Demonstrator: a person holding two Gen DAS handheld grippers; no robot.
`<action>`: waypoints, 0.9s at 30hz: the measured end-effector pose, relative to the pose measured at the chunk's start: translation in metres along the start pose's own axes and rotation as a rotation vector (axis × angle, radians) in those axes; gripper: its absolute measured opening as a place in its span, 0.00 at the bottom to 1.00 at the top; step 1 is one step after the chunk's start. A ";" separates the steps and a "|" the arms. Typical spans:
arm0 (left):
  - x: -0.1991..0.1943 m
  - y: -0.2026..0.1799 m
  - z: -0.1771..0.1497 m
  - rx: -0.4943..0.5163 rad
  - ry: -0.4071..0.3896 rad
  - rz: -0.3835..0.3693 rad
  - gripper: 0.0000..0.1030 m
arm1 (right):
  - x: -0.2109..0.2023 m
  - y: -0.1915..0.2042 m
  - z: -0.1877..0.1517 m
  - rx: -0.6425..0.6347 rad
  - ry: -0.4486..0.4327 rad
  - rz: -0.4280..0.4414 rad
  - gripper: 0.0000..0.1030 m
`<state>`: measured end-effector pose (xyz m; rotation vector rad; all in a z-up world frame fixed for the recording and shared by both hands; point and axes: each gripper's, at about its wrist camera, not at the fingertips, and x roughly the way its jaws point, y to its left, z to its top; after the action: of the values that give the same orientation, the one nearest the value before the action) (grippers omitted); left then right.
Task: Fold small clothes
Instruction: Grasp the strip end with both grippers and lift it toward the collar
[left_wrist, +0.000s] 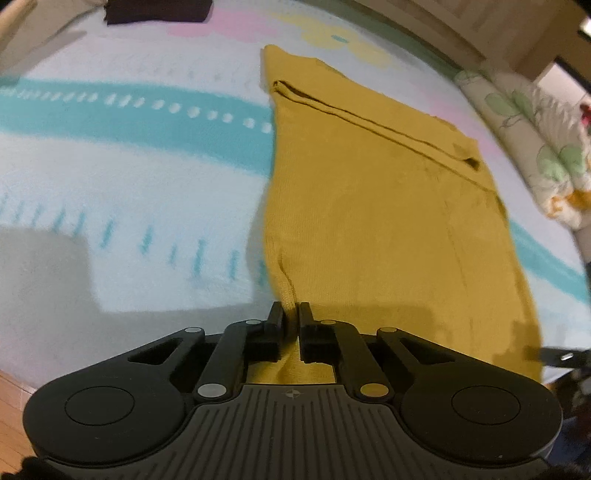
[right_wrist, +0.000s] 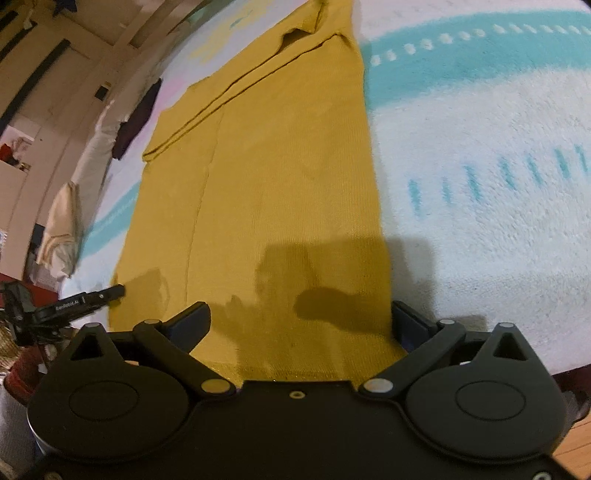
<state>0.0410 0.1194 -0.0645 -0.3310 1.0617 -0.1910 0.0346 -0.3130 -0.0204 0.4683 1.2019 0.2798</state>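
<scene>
A mustard-yellow knit garment (left_wrist: 369, 221) lies flat on a pale blue blanket (left_wrist: 129, 166), its sleeves folded across the far end. My left gripper (left_wrist: 291, 312) is shut on a pinched ridge of the garment's near left edge. In the right wrist view the same garment (right_wrist: 266, 184) stretches away from my right gripper (right_wrist: 300, 312). That gripper is open, its jaws spread wide over the near hem. Its right finger (right_wrist: 406, 317) sits at the garment's right edge. The left gripper's tip (right_wrist: 110, 291) shows at the garment's near left corner.
A dark folded cloth (left_wrist: 155, 11) lies at the blanket's far end. A floral quilt (left_wrist: 535, 147) is bunched along one side, with a dark garment (right_wrist: 136, 118) beside it. Wooden floor (left_wrist: 11, 398) shows past the near edge.
</scene>
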 end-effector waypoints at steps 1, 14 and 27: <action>0.000 -0.001 0.000 0.004 -0.005 0.003 0.06 | -0.001 0.003 -0.001 -0.020 -0.005 -0.019 0.87; -0.035 -0.002 0.020 -0.096 -0.201 -0.074 0.05 | -0.041 0.004 0.014 0.004 -0.236 0.161 0.14; -0.043 -0.015 0.099 -0.135 -0.259 -0.099 0.05 | -0.065 0.027 0.075 0.029 -0.412 0.187 0.14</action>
<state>0.1074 0.1358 0.0202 -0.5159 0.8045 -0.1602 0.0835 -0.3332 0.0678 0.6314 0.7627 0.3080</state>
